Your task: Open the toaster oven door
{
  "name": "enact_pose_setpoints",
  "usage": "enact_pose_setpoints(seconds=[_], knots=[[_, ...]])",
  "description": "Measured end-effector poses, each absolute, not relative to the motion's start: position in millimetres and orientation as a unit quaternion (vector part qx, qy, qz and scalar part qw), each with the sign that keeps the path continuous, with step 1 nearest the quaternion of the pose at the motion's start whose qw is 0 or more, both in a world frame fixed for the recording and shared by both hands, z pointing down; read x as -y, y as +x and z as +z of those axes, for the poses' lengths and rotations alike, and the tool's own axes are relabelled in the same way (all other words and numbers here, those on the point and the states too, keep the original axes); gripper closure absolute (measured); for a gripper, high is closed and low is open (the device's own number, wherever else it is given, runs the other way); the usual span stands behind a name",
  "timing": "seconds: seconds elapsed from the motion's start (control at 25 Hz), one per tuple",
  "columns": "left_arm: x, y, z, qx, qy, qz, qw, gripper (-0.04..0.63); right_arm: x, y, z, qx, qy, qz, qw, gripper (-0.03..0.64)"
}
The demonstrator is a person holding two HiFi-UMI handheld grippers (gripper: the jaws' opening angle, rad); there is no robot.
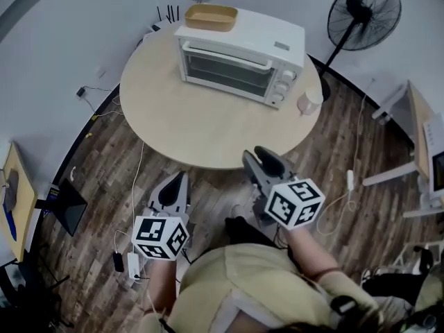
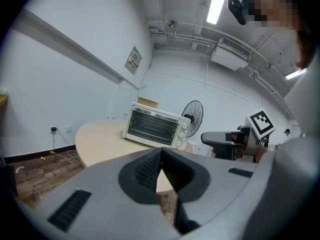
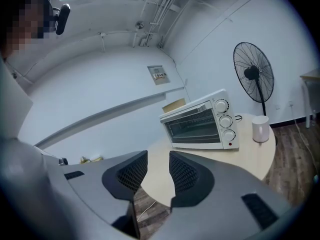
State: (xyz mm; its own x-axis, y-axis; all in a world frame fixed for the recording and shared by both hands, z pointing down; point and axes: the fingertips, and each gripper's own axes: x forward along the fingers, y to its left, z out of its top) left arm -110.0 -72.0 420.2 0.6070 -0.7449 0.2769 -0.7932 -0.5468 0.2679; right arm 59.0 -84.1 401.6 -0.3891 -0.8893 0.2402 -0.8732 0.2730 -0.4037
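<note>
Far left, a small wooden side table (image 1: pixel 16 194) sits at the edge of the shot, and a white cable (image 1: pixel 141 165) trails over the wood floor (image 1: pixel 90 158). Next over, close to the person, is the left gripper (image 2: pixel 160 156) with its marker cube (image 1: pixel 160 236). It hangs over the floor just short of the near edge of the round table (image 1: pixel 208 134). Its jaws are pinched together at the tips and there's nothing in them.

Middle of the scene: the toaster oven (image 1: pixel 239 64) sits on the far half of the table, well apart from both grippers. Its glass door (image 1: pixel 225 71) is shut, with the handle bar along the top edge and the knobs (image 1: pixel 284 87) stacked at its right end. A shallow wooden tray (image 1: pixel 210 17) rests on top, toward the left.

A bit further right, the right gripper (image 3: pixel 158 165) hovers at the table's near edge and points toward the oven. Its jaws stand apart with a clear gap between the pads, and all you see through the gap is tabletop and floor, so it's holding nothing.

Then a white cup (image 1: pixel 309 101) stands on the table just beside the oven's right end. A black pedestal fan (image 1: pixel 364 14) stands on the floor at the far right, and a light wooden desk (image 1: pixel 418 127) pokes in at the right edge.
</note>
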Motion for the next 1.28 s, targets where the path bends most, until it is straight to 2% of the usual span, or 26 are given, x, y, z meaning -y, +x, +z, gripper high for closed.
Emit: enact_pose_setpoints(seconds=[1.0, 1.28], knots=[[180.5, -34.9, 402.6, 0.499, 0.848, 0.066, 0.168, 0.594, 232.4, 149.1, 380.8, -0.782, -0.538, -0.303, 0.080, 0.474], [196.7, -22.2, 404.2, 0.505, 0.844, 0.073, 0.167, 0.594, 257.4, 160.9, 380.2, -0.766, -0.533, -0.339, 0.120, 0.465]])
